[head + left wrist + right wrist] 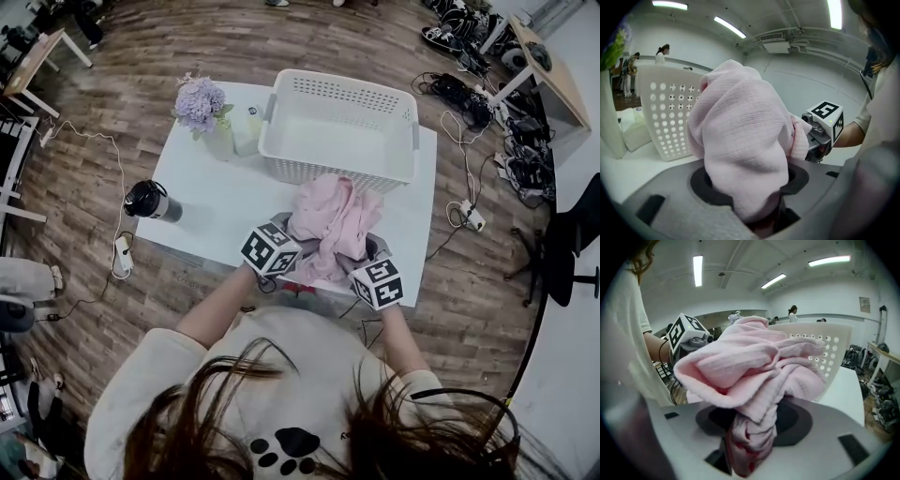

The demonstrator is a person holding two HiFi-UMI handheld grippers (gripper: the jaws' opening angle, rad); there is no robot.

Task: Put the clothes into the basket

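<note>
Where it bunches, the pink garment (330,221) shows a fine ribbed knit.

Bright, even indoor light from ceiling tubes (729,26), which glare white in both gripper views. Head view: soft shadows only, muted colour, and the floor (187,47) bends strongly at the edges. Gripper views: dark vignetted corners, cloth (740,140) near the lens slightly soft, distant background blurred.
</note>
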